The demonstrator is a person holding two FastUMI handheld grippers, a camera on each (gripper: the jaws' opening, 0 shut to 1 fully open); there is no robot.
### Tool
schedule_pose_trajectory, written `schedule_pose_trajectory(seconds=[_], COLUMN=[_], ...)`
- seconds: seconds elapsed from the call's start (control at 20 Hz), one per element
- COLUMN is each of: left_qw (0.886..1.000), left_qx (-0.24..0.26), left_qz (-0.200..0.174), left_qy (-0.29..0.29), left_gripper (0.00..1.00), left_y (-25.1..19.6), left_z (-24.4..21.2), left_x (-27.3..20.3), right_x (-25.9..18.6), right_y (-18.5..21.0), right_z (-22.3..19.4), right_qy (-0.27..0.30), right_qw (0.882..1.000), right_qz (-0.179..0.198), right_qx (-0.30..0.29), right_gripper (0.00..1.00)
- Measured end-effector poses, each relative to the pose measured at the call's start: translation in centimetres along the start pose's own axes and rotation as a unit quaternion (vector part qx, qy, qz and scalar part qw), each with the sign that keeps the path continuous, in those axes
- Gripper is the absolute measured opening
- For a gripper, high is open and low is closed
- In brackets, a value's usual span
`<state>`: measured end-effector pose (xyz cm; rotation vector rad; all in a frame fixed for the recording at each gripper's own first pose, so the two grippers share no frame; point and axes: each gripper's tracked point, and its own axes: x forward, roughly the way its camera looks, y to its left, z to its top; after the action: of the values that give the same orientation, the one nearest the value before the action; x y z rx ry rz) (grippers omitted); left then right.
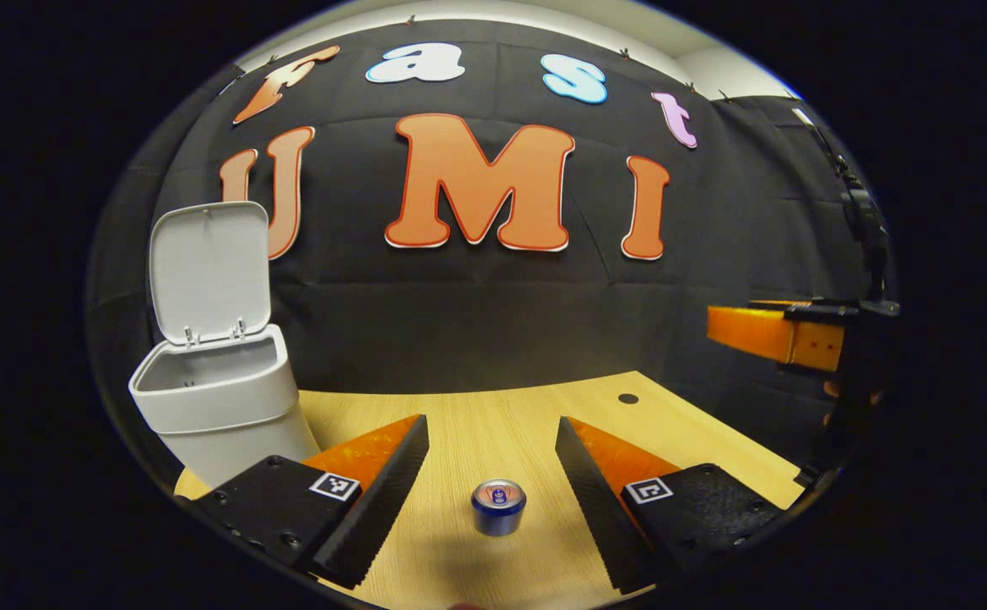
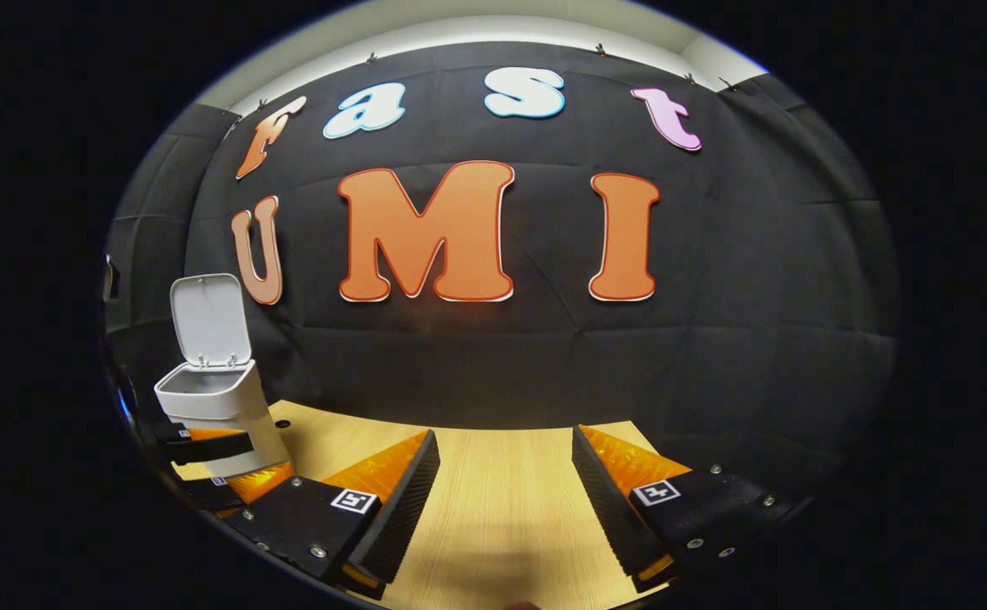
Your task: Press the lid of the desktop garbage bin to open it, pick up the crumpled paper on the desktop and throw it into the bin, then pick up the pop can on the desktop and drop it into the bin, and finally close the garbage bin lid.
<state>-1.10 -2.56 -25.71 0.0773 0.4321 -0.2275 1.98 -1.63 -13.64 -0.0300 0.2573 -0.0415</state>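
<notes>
A white garbage bin stands at the left of the wooden desktop, its lid swung upright and open. A blue pop can stands upright on the desk, between and a little ahead of the fingers of my left gripper, which is open and not touching it. In the right gripper view my right gripper is open over bare desk with nothing between its fingers; the bin shows far left with the left gripper in front of it. The right gripper also appears at the right edge of the left gripper view.
The wooden desktop ends at the black cloth wall behind. A small dark hole sits in the desk at the back right. A hand holds the other gripper at the right edge of the left gripper view.
</notes>
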Motion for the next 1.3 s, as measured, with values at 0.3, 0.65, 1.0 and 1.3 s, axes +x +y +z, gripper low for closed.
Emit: schedule_pose_trajectory(seconds=[0.3, 0.65, 1.0, 1.3], left_qw=[0.998, 0.991, 0.981, 0.979], left_qx=[-0.011, -0.025, -0.021, -0.005], left_qz=[-0.002, 0.013, 0.012, 0.008], left_qy=[0.054, 0.132, 0.191, 0.205], left_gripper=[0.98, 0.98, 0.99, 0.96], left_y=[-0.7, 0.4, 0.6, 0.4], left_z=[-5.7, -12.7, -17.8, -19.4], left_x=[3.9, 8.4, 11.3, 12.8], right_x=[-0.8, -1.2, -1.5, -2.0], right_y=[-1.1, -2.4, -3.1, -4.0], right_z=[-0.7, -1.0, -0.9, -1.0], right_qy=[0.012, 0.022, 0.029, 0.032], right_qw=[1.0, 0.999, 0.999, 0.998], right_qz=[-0.015, -0.028, -0.035, -0.048], right_qx=[-0.003, -0.009, -0.011, -0.01], right_gripper=[0.94, 0.94, 0.94, 0.94])
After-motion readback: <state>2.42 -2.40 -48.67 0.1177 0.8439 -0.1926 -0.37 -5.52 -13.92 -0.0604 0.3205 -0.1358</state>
